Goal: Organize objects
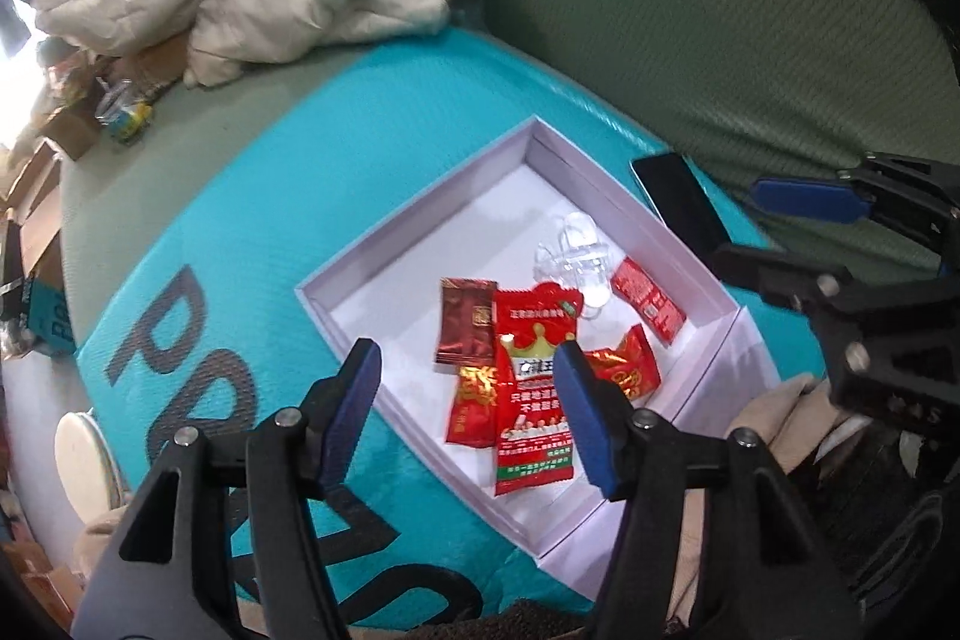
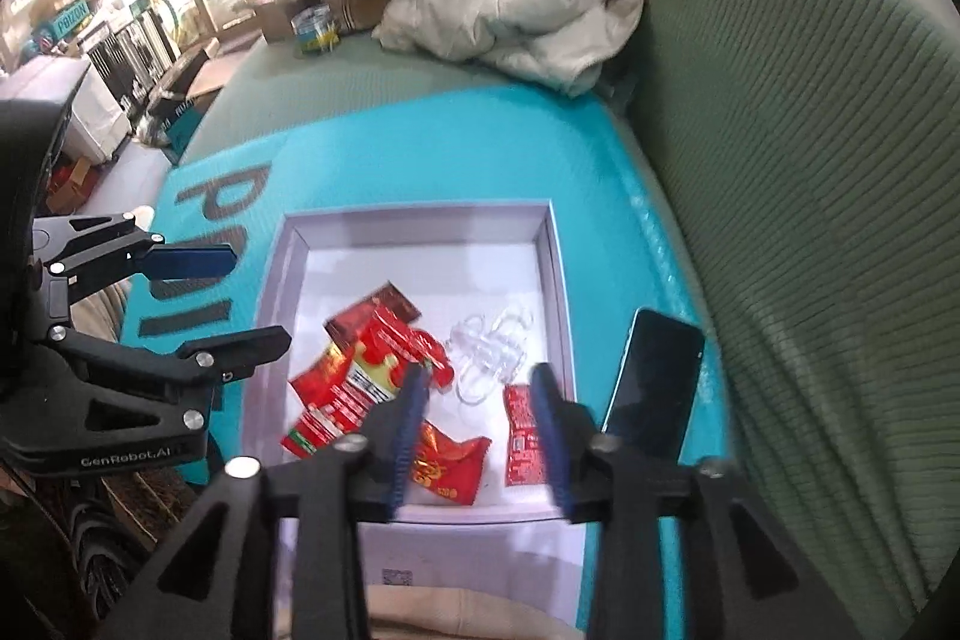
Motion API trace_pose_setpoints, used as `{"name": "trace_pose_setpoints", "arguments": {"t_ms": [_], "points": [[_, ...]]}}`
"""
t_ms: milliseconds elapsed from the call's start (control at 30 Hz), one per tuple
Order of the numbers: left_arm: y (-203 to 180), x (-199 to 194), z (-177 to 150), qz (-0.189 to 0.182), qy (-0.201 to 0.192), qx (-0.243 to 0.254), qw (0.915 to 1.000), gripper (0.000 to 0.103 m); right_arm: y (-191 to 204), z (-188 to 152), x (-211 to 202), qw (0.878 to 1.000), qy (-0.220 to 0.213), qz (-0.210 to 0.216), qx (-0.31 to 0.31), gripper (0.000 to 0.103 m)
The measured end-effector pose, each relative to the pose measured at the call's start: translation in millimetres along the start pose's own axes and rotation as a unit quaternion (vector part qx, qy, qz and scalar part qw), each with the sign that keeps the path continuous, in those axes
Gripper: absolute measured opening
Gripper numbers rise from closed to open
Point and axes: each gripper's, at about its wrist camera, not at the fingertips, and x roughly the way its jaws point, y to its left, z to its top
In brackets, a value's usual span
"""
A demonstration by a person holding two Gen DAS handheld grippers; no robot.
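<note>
Both grippers, left (image 1: 468, 388) and right (image 2: 480, 394), are held part-open and empty above the box (image 2: 414, 220). Red packets (image 2: 354, 382) (and clear clips (image 2: 492, 352)) are seen inside; a phone (image 2: 654, 388) lies right.

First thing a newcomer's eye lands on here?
The red snack packets heaped in the shallow white box, with a clear plastic piece beside them. The box sits on a turquoise bag printed with big dark letters; a black phone lies just outside the box's wall. Both open grippers, left and right, hang above, empty.
</note>
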Motion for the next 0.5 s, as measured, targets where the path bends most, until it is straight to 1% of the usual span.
{"name": "trace_pose_setpoints", "arguments": {"t_ms": [33,200,300,367,433,500], "points": [[3,-6,0,0.002,-0.004,-0.004,1.0000,0.060,4,2,-8,1.000,-0.008,0.003,-0.004,0.053],[15,-37,-4,0.017,-0.026,-0.021,0.9993,0.070,20,9,-32,0.999,-0.031,0.012,-0.018,0.060],[22,-54,-8,0.028,-0.034,-0.032,0.9985,0.075,29,11,-46,0.999,-0.042,0.008,-0.025,0.066],[25,-64,-12,0.031,-0.040,-0.038,0.9980,0.076,35,12,-56,0.998,-0.050,-0.001,-0.032,0.066],[28,-75,-15,0.037,-0.051,-0.044,0.9970,0.076,37,14,-64,0.998,-0.054,-0.006,-0.030,0.071],[30,-84,-18,0.051,-0.060,-0.049,0.9957,0.077,40,15,-73,0.997,-0.063,-0.013,-0.029,0.075]]}}
